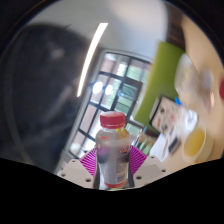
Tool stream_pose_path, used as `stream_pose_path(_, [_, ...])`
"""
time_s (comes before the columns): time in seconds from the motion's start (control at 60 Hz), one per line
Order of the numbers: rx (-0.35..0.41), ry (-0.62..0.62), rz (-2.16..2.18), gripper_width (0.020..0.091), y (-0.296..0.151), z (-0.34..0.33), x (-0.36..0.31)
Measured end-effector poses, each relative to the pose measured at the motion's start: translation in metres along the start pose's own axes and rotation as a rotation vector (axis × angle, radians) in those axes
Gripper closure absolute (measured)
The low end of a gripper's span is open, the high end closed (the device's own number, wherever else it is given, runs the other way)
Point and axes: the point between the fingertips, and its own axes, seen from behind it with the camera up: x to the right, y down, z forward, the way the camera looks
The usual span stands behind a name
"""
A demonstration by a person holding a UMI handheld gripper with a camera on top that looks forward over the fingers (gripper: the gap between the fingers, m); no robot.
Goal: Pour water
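1. Left of the bottle there is only a dark, blurred mass, too vague to name, with a bright streak of light running up beside it.
2. The bottle itself is the landmark: clear plastic, red cap on top, label around its middle, upright between the two fingers of the gripper.
3. The jaws appear clenched on the bottle, with the pink pads pressed against both its sides (the contact looks firm, though the lower part of the bottle hides behind the fingers).
4. Behind the bottle, higher up, a window with dark bars lets in daylight.
5. Right of the bottle, a green panel rises, and below it lies a clutter of pale things on what may be a desk; a yellowish round shape could be a cup or bowl, but I cannot tell.
6. As for progress: the grasp seems done and the bottle looks lifted. The cap is on, so no water has been poured; opening, tilting over a vessel and pouring all remain.
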Motion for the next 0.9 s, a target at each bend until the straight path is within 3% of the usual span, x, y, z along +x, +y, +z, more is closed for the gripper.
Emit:
stream_pose_path(0.017, [0.012, 0.016, -0.082, 0.0718, -0.001, 0.028, -0.005])
stream_pose_path(0.15, [0.083, 0.085, -0.687, 0.0718, -0.066, -0.021, -0.040])
stream_pose_path(0.267, [0.124, 0.256, -1.011, 0.0717, -0.129, -0.056, 0.009])
stream_pose_path(0.45, [-0.064, 0.601, -1.206, 0.0717, -0.166, -0.124, 0.191])
stream_pose_path(0.55, [-0.107, 0.679, -1.147, 0.0716, -0.165, -0.146, 0.243])
stream_pose_path(0.65, [-0.131, 0.676, -1.098, 0.0710, -0.147, -0.169, 0.246])
stream_pose_path(0.9, [-0.142, 0.698, -1.117, 0.0716, -0.151, -0.161, 0.250])
